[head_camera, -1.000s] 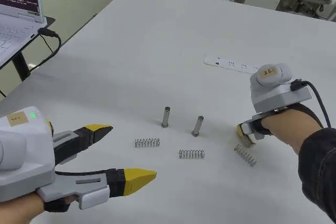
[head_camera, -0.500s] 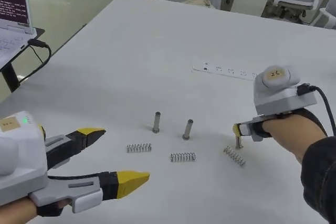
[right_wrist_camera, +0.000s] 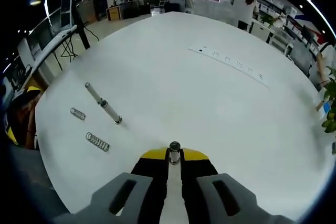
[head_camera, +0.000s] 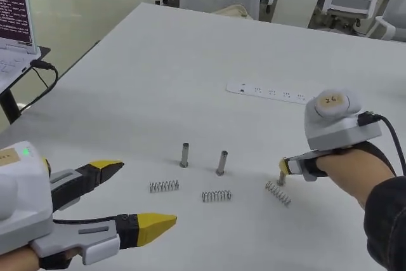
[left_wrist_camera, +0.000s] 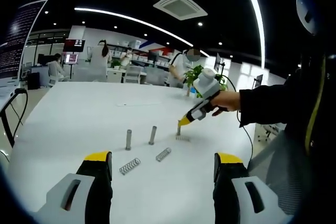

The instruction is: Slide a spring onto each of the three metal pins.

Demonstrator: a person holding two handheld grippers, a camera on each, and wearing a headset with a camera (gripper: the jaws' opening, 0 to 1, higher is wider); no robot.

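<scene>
Right, the left tongs hang released at the near left, yellow tips wide apart, their body cut off by the frame's corner. The right tongs are clenched on the third pin, held upright over at the right. I cannot tell whether its foot touches the worktop. Two more stand free in the middle, the left pin and the middle pin. Just nearer lie the left spring, the middle spring and the right spring, that last one just beside the held pin. Beyond them it's bare worktop up to the power strip at the far right. The worktop's left edge runs diagonally away, and past it sits a laptop, cut by the frame, its screen text too small to read. A round sticker on the right tongs carries a handwritten mark I can't read for sure.
</scene>
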